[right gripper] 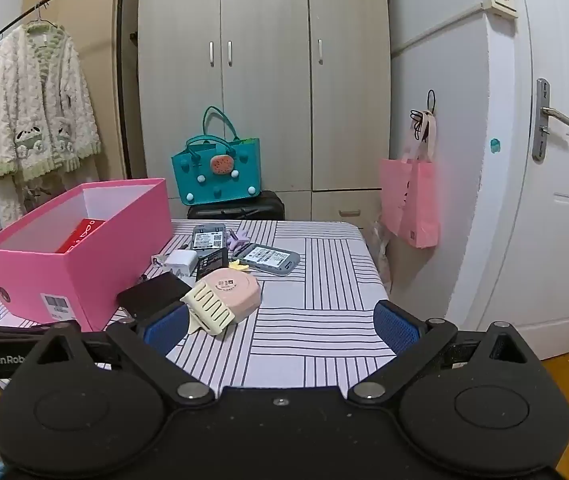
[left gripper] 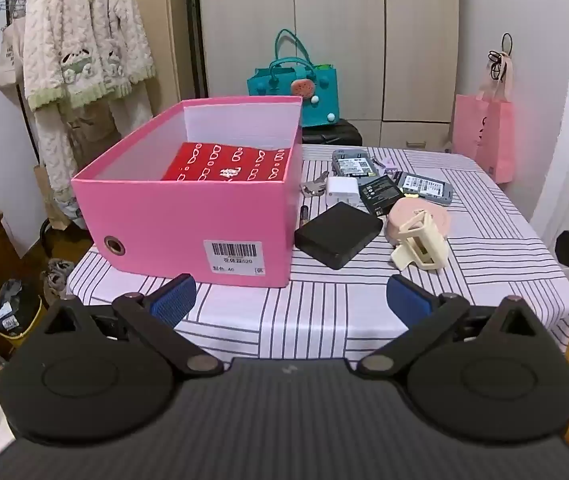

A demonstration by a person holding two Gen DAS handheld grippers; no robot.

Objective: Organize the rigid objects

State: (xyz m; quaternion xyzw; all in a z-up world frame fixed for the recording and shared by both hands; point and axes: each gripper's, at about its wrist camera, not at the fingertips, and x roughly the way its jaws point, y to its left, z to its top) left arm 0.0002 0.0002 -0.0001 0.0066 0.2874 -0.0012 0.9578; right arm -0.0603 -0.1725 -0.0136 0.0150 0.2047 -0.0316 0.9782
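**A:** Both grippers are hovering at the near edge of the striped table point(left gripper: 324, 312), short of the clutter. The left gripper point(left gripper: 290, 296) is facing the pink storage box point(left gripper: 188, 220), jaws spread wide with nothing between them; the right gripper point(right gripper: 280, 322) is equally wide and empty.

**B:** And the things to be sorted?

**A:** All lying just right of the pink box: a black square case point(left gripper: 338, 234) closest to its corner, a cream hair claw clip point(left gripper: 420, 246) resting against a pink round case point(left gripper: 414, 216), and behind them a white charger point(left gripper: 342, 192) and two grey label-faced devices point(left gripper: 428, 190). A red patterned box point(left gripper: 228, 162) is already sitting inside the pink box.

**B:** Which one first?

**A:** Probably the claw clip, nearest the right gripper (its teeth are pointing that way). Closing on its solid body rather than the prongs looks wiser, as does lifting clear before crossing the box wall, so the round case is not getting dragged along.
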